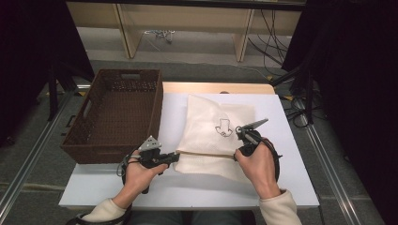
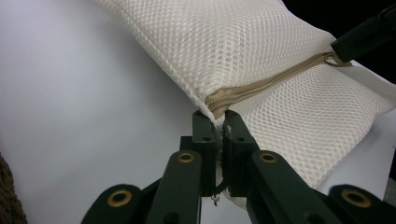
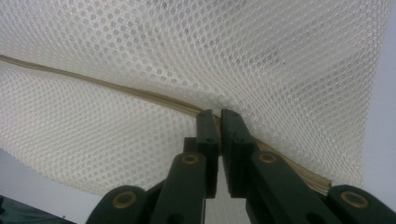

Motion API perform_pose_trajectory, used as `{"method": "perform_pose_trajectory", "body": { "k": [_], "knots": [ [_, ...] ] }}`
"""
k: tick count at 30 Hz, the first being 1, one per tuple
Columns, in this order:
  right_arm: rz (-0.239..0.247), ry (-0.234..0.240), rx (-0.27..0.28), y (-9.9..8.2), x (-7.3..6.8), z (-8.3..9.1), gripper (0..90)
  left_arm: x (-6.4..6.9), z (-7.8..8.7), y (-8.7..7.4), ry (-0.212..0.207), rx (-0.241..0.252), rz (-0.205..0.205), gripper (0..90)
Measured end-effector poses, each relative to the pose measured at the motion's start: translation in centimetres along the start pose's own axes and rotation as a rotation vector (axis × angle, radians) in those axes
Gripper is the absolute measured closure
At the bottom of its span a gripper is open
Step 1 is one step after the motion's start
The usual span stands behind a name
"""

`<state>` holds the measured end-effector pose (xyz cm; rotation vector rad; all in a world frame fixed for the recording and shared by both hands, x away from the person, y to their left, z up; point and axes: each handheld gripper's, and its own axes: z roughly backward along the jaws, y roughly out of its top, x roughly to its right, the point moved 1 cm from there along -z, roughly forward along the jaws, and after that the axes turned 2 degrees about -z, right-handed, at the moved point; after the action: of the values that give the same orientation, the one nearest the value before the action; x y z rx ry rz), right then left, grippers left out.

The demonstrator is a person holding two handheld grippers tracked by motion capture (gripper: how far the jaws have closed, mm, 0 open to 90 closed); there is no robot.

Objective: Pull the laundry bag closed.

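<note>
While the mesh bag [image 1: 213, 136] lies mid-worktop, about 3 o'clock of the basket [image 1: 115, 112], we've got the left gripper [image 2: 215, 116] clamped on its zipper end. The right gripper [image 3: 218, 114] looks pinched on the zipper pull, so next is probably sliding it along the zipper while the left holds firm.

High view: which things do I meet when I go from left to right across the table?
Brown woven basket → left gripper → white mesh zipper bag → right gripper.
</note>
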<state>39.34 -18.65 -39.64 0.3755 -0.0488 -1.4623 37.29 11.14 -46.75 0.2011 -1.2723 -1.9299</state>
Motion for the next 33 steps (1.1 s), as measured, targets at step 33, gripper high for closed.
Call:
{"method": "perform_pose_trajectory", "body": {
  "k": [33],
  "knots": [
    [0.0,0.01,0.0,-0.16,0.95,0.21,87.6,-0.06,-0.06,-0.02,-0.006,0.01,0.006,85.1]
  ]
}}
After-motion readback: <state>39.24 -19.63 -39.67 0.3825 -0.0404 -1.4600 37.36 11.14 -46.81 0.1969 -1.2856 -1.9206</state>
